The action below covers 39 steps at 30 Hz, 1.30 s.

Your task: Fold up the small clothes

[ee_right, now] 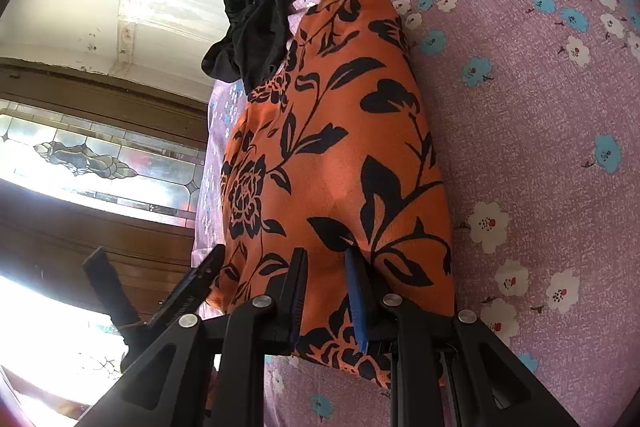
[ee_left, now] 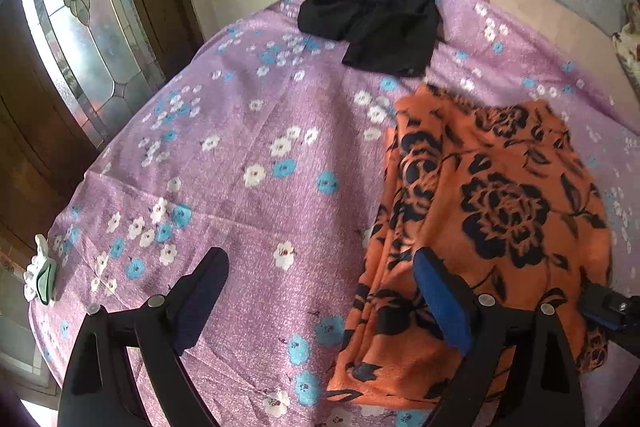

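The orange floral garment (ee_left: pixel 492 223) is lying bunched on the purple flowered bedsheet (ee_left: pixel 248 131), and the right gripper (ee_right: pixel 328 291) is pinching a ridge of its near edge, the 2 fingers pressing in close on the cloth. The left gripper (ee_left: pixel 320 303) is hovering alongside, fingers standing wide apart with nothing between them. A crumpled black garment (ee_left: pixel 380 23) is sitting further back, beside a leaded glass door (ee_left: pixel 76 39).

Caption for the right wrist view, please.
Right gripper pinches the near edge of the orange floral garment on the purple flowered sheet, black garment beyond.
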Each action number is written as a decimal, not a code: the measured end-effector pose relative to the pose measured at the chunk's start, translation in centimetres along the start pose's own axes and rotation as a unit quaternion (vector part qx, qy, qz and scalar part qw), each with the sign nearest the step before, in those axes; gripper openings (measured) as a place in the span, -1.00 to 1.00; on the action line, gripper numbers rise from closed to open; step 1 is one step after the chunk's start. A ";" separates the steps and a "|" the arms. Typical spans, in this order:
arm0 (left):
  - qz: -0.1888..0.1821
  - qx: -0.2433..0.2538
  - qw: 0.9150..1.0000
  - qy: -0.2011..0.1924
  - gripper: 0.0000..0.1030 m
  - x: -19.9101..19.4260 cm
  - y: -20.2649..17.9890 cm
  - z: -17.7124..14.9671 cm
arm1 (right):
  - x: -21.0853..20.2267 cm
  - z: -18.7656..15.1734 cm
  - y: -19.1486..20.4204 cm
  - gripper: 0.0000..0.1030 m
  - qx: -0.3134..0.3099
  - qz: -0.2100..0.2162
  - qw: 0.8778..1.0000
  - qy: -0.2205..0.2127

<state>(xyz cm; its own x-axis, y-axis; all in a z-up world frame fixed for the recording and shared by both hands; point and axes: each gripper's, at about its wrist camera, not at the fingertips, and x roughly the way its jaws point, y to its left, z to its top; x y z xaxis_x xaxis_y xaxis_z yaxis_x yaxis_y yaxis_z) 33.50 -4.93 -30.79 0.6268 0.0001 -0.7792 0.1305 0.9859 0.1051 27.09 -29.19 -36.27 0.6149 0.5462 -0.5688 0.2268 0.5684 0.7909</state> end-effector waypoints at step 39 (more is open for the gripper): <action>-0.019 0.031 0.998 -0.056 0.81 -3.4 -2.9 0.5 | 0.3 -0.1 0.2 -0.55 -0.008 -0.003 1.000 -0.003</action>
<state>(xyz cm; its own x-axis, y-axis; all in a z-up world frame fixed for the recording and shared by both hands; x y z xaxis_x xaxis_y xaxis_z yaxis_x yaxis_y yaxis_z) 31.37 -7.83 -28.20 0.7024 -0.0595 -0.7093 0.2006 0.9727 0.1170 27.24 -28.82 -36.30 0.6182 0.5390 -0.5721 0.2185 0.5813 0.7838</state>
